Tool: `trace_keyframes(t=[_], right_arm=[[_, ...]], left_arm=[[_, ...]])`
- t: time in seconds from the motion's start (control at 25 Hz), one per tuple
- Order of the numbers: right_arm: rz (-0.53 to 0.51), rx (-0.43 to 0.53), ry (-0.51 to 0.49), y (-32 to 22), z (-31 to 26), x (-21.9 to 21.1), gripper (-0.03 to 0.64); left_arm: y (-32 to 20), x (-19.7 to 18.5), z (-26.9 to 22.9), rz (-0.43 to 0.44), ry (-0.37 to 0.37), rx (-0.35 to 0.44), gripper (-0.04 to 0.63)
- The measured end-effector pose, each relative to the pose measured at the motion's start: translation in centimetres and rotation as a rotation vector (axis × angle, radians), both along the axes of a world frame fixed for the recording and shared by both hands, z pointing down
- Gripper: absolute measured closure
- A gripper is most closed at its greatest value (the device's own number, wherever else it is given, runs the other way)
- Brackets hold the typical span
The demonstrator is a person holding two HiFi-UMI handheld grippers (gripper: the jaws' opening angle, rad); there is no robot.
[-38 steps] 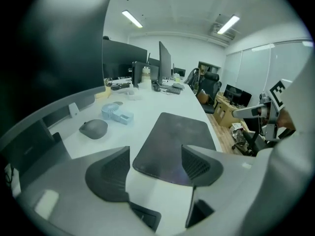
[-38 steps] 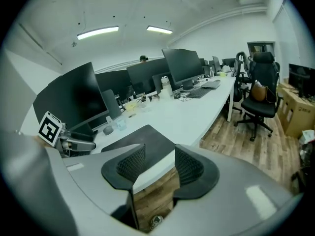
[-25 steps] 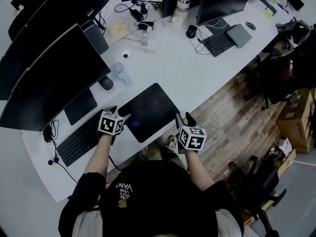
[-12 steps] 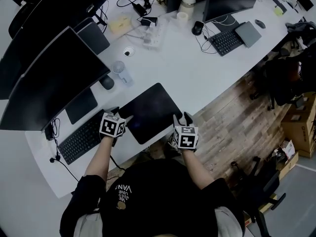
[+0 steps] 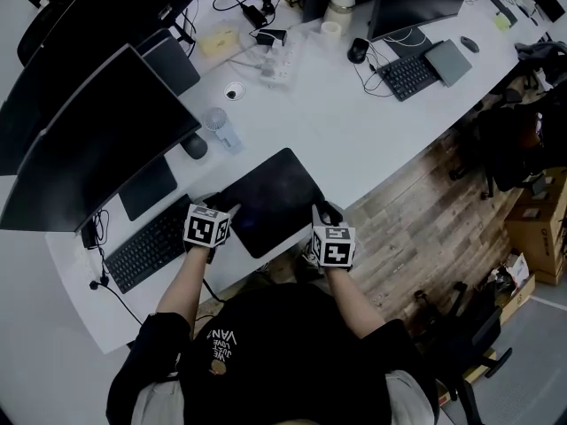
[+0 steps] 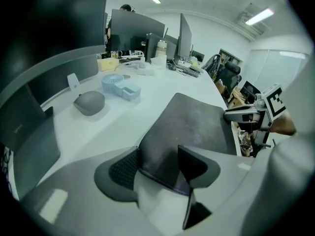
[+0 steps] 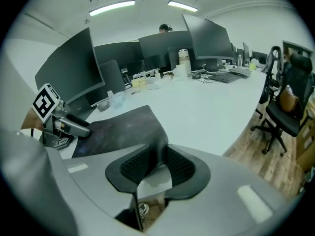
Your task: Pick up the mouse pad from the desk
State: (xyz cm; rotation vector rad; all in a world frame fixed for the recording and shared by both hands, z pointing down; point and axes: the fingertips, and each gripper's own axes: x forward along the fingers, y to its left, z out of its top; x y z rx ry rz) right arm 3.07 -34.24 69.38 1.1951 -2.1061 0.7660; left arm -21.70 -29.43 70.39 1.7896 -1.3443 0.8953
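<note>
The dark mouse pad (image 5: 266, 197) lies on the white desk (image 5: 354, 140) in front of me. My left gripper (image 5: 220, 209) is at its near left corner. In the left gripper view that corner (image 6: 197, 122) sits in the wide gap of my left gripper (image 6: 160, 168), whose jaws are closing without pressing on it. My right gripper (image 5: 323, 212) is at the near right corner. In the right gripper view its jaws are closing, and the pads (image 7: 135, 166) pinch the upturned corner of the pad (image 7: 123, 129).
A black keyboard (image 5: 146, 251) lies left of the pad under a large monitor (image 5: 80, 140). A grey mouse (image 5: 193, 147) and a small blue fan (image 5: 220, 129) sit behind the pad. The desk's curved edge runs right of it, over a wood floor (image 5: 416, 228).
My right gripper has come down onto the pad's near right corner and its jaws have narrowed on it. The left gripper has stayed at the near left corner.
</note>
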Motion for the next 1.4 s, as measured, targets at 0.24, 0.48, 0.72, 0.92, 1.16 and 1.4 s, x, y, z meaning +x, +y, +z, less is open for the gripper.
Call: trace_keyframes(t=[0.24, 0.48, 0.72, 0.92, 1.16, 1.4], right_arm=[[-0.006, 0.023, -0.027, 0.2, -1.1, -0.5, 0.552], [0.019, 0.036, -0.051, 0.8, -2.3, -0.4, 0.571], [0.073, 0.060, -0.057, 2.1, -3.8, 0.2, 0.575], [0.129, 0.093, -0.069, 3.5, -5.1, 0.5, 0.577], [0.220, 0.144, -0.080, 6.4, -6.8, 0.7, 0.577], [0.285, 0.194, -0.084, 9.4, -8.4, 1.2, 0.577]], left_arm=[[-0.2, 0.4, -0.5, 0.018, 0.027, 0.010, 0.439], [-0.4, 1.0, -2.1, 0.024, 0.074, 0.080, 0.512], [-0.1, 2.1, -4.2, 0.058, 0.126, 0.149, 0.536], [0.7, 2.4, -5.8, 0.092, 0.165, 0.198, 0.540], [2.4, 2.7, -7.9, 0.155, 0.205, 0.263, 0.542], [4.2, 3.3, -9.3, 0.217, 0.235, 0.301, 0.543]])
